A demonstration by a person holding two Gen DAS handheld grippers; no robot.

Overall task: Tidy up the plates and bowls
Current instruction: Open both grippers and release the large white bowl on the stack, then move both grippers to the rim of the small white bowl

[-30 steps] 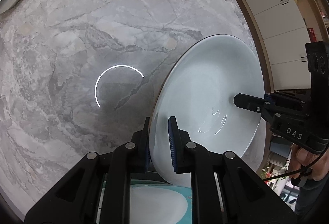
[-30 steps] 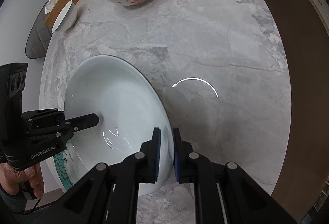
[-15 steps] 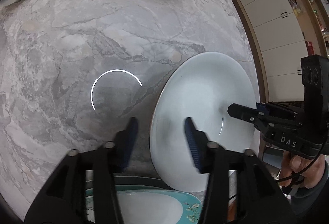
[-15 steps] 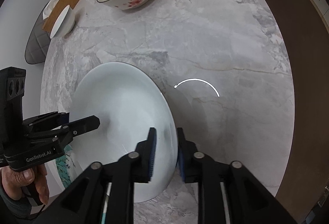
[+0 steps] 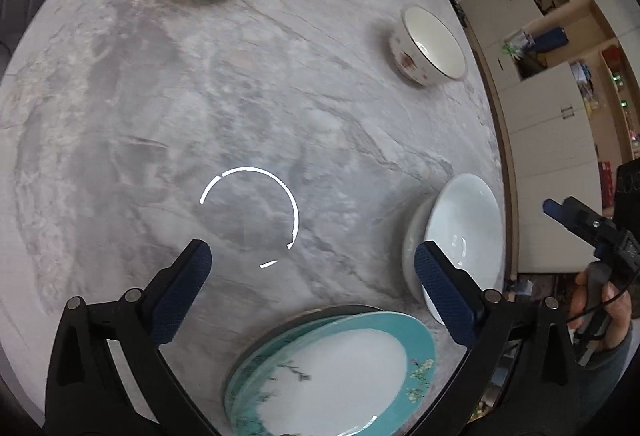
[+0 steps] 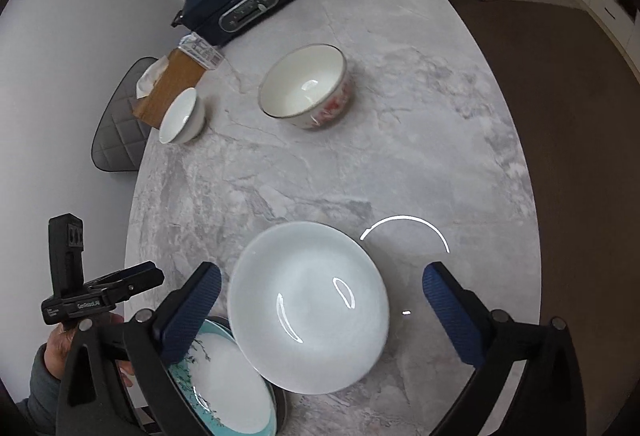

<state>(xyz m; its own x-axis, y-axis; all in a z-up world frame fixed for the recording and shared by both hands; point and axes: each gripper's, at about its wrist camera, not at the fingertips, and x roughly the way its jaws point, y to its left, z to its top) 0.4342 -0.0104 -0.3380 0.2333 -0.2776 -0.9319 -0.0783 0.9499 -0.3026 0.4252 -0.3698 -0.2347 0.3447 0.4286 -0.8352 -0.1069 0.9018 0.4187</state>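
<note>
Both tools' jaws are opening, empty: right tool (image 6: 320, 300) above the white bowl (image 6: 308, 304), left tool (image 5: 312, 276) beside it.

Both tools point steeply downward with their jaws opening wide and nothing pressed between the blue pads. The left tool (image 5: 310, 268) is gripped by a hand (image 6: 60, 346) in a grey sleeve; the right tool (image 6: 322, 288) by a hand (image 5: 600, 310) around its handle.
</note>
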